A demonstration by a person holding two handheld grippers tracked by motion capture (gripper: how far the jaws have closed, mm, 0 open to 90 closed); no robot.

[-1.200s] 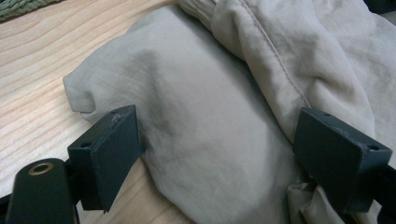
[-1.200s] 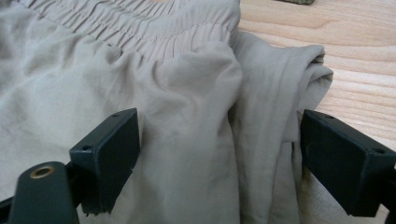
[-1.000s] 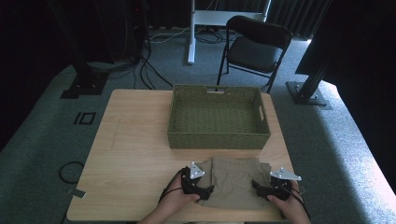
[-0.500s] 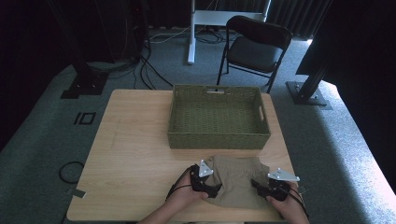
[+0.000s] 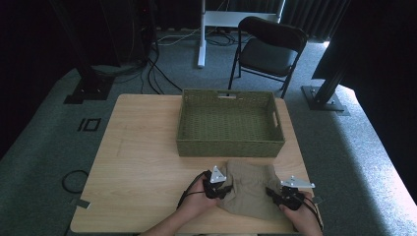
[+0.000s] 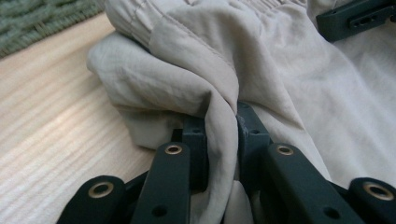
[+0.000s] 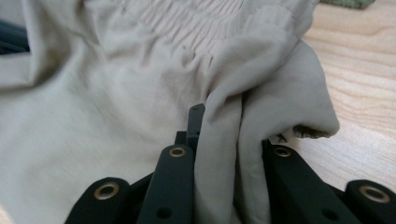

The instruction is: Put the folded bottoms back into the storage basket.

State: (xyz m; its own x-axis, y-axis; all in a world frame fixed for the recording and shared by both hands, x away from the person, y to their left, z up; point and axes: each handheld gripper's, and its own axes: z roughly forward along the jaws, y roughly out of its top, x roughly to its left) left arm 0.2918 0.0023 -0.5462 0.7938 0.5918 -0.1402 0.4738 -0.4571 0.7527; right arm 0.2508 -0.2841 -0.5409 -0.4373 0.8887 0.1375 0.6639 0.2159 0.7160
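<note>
Both grippers, left (image 5: 220, 188) and right (image 5: 280, 195), having just closed, pinch opposite edges of the beige garment (image 5: 251, 189) lying before the woven basket (image 5: 228, 147), seemingly to lift it evenly.

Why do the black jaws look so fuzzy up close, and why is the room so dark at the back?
Left gripper view: the jaws sit too near the lens, so they blur, as does the beige crumpled cloth. High view: soft light falls on the pale wooden table and green woven basket; the background stays unlit.
</note>
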